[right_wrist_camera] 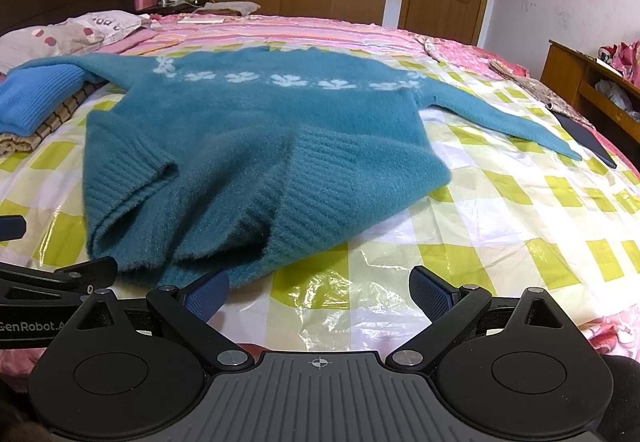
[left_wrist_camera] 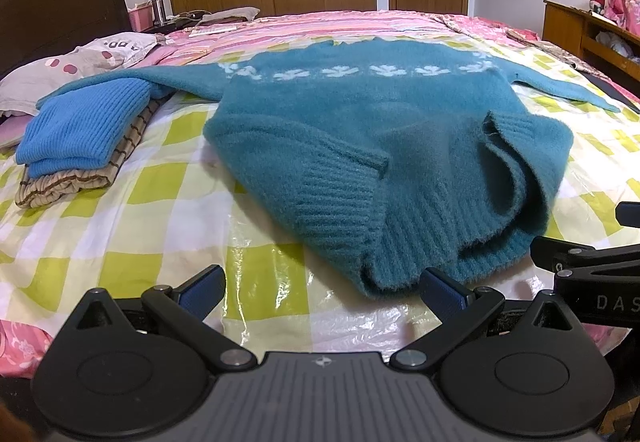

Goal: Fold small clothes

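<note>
A teal knit sweater (left_wrist_camera: 360, 129) with a row of white flowers lies on the bed, sleeves spread, its ribbed hem rumpled and partly folded back toward me. It also shows in the right wrist view (right_wrist_camera: 256, 133). My left gripper (left_wrist_camera: 322, 290) is open and empty, just short of the hem's near left corner. My right gripper (right_wrist_camera: 319, 292) is open and empty, its left finger (right_wrist_camera: 208, 296) at the hem's near edge. Each gripper shows at the edge of the other's view.
A stack of folded clothes, bright blue knit (left_wrist_camera: 80, 125) over a striped beige piece (left_wrist_camera: 80, 181), sits left of the sweater. A yellow-checked plastic sheet (left_wrist_camera: 160, 209) covers the bed. Pillows (left_wrist_camera: 60, 69) lie at the dark headboard. A wooden shelf (right_wrist_camera: 592, 81) stands at the right.
</note>
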The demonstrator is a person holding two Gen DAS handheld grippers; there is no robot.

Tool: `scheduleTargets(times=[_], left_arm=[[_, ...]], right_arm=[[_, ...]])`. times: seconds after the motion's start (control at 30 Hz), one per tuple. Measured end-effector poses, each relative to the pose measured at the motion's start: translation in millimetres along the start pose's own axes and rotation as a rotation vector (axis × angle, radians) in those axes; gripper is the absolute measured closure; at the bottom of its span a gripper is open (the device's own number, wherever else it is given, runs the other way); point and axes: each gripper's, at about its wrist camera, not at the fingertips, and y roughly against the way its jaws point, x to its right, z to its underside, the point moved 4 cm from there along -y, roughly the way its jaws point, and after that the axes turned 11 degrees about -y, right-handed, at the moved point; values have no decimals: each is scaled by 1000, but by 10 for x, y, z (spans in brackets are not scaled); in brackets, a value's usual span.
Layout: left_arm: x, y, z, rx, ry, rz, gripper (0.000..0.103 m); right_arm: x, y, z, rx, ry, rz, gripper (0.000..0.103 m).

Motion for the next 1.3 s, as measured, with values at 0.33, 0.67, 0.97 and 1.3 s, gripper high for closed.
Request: scheduleTargets(times=[0.33, 0.67, 0.97, 1.3], left_arm=[[-4, -6, 2, 0, 1, 1, 0], [-3, -8, 1, 2, 1, 4, 0], [-1, -8, 0, 2, 2, 4, 0], [1, 67, -55, 46, 5, 17, 0]], right_arm=[[-2, 2, -2, 0, 0, 0, 6], [0, 4, 1, 0, -1, 0, 6], [3, 1, 1, 0, -1, 0, 6], [3, 52, -41, 26, 15, -12, 6]])
